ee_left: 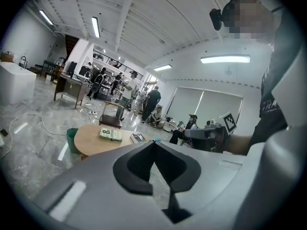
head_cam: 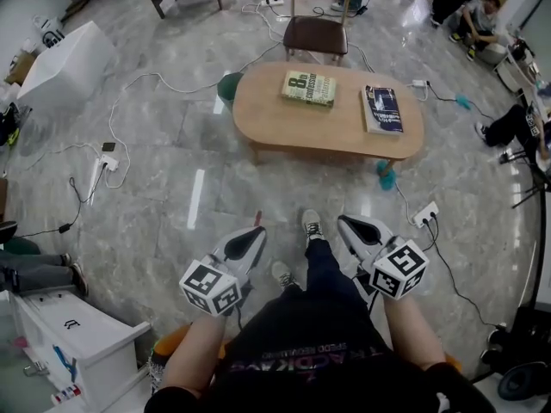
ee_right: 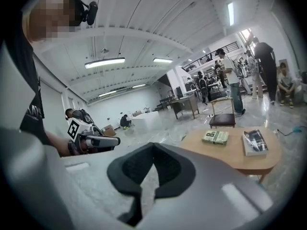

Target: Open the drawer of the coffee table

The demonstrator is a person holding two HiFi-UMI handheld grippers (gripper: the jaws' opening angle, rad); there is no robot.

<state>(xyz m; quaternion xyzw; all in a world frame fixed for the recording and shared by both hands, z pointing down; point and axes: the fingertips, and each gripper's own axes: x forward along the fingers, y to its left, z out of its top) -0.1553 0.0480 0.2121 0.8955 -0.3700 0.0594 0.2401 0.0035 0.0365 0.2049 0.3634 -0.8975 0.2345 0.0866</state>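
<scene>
Left gripper and right gripper, jaws together, both empty.

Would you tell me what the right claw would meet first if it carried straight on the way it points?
Probably the marble floor, left of the coffee table in its view, since the shut right claw tilts slightly down; depth is hard to judge.

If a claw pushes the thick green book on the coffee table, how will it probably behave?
The green book looks thick and lies flat on the coffee table, so it would probably slide, not tip or roll. Its thickness suggests a fair weight, so lifting it by one edge may let it sag open. The cover seems smooth, perhaps slippery.
</scene>
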